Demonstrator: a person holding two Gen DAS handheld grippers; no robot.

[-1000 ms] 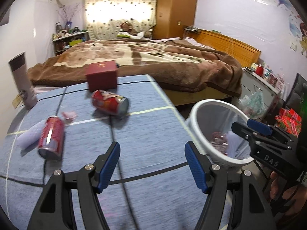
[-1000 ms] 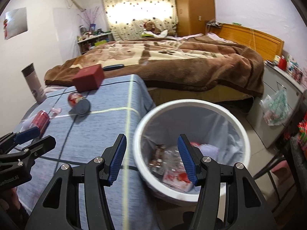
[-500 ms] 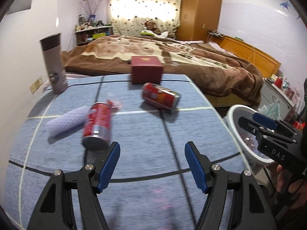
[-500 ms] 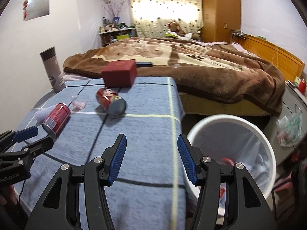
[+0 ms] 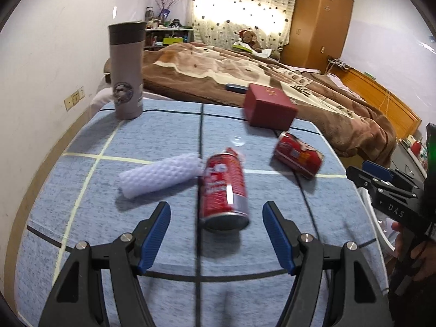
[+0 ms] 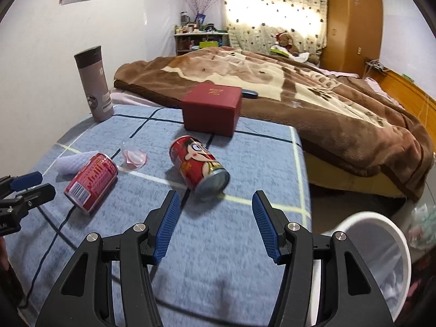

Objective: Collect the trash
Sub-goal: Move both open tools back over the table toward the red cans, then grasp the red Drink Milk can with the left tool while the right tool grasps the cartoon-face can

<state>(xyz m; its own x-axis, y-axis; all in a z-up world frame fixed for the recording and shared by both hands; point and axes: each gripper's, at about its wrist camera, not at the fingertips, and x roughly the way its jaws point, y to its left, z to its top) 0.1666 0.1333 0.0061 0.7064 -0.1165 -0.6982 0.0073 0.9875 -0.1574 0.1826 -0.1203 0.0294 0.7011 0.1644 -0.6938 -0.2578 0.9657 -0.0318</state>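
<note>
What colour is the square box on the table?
Dark red box with a small gold mark on its lid; right wrist view shows it best.

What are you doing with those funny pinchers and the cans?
A person is tidying trash off the blue table. Both grippers are open and empty. The left gripper lines up with one tipped-over red can; the right gripper faces the cartoon can. The white bin waits beside the table.
</note>
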